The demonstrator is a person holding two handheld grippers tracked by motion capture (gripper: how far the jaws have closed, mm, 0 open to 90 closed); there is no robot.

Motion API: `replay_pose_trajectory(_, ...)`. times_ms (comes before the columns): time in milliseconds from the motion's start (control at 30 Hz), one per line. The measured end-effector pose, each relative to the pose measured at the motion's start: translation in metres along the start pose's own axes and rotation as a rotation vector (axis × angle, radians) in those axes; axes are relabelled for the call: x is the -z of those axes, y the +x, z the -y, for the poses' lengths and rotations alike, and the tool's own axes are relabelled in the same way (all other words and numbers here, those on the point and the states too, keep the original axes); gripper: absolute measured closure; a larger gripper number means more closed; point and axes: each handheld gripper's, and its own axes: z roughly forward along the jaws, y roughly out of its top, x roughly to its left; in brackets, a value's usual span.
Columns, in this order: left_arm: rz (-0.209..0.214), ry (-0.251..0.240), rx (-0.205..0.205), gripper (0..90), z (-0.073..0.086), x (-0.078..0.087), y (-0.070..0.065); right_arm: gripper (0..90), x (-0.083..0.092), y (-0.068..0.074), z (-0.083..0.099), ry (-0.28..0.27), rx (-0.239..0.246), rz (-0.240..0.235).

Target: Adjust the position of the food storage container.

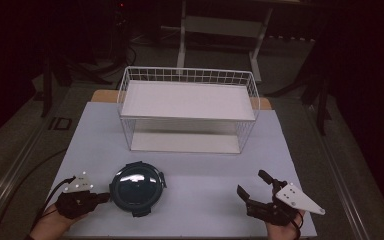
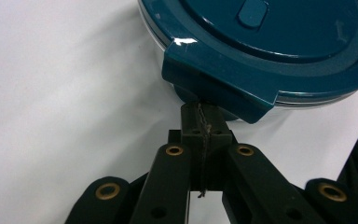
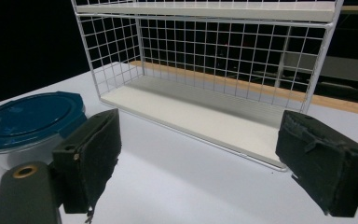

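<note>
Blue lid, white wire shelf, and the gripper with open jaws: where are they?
Blue lid [image 1: 135,187]: high view, middle of its top.
White wire shelf [image 1: 187,99]: high view, bare upper board.
Right gripper [image 1: 254,184]: high view, between its open fingertips.

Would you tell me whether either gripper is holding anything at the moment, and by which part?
The left gripper is shut at a side latch tab of the blue lid on the round container; whether it pinches the tab cannot be told. The right gripper is open, holding nothing.

The left hand-held gripper [image 2: 204,122] rises from the bottom edge with its two black jaws pressed flat together. Their tips meet just under a side clip of the teal lid [image 2: 279,42] on a round container, which rests on the white surface [image 2: 60,107].
</note>
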Motion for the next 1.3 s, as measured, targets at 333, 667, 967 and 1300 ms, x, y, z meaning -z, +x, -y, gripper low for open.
replay_pose_trajectory(333,0.019,0.015,-0.032,89.6,-0.022,-0.019,-0.004,13.9,0.001,0.000,0.000,-0.002,0.000,-0.004)
replay_pose_trajectory(667,0.044,-0.003,-0.017,89.5,-0.029,-0.021,-0.002,13.9,0.000,0.000,0.000,0.003,0.001,-0.012)
replay_pose_trajectory(967,0.025,0.013,-0.044,89.6,-0.038,-0.019,-0.008,13.9,0.001,0.001,0.000,0.003,-0.003,-0.014)
replay_pose_trajectory(1300,0.054,0.026,-0.081,89.6,-0.062,-0.041,-0.022,13.9,0.002,0.001,0.000,-0.003,0.000,-0.017)
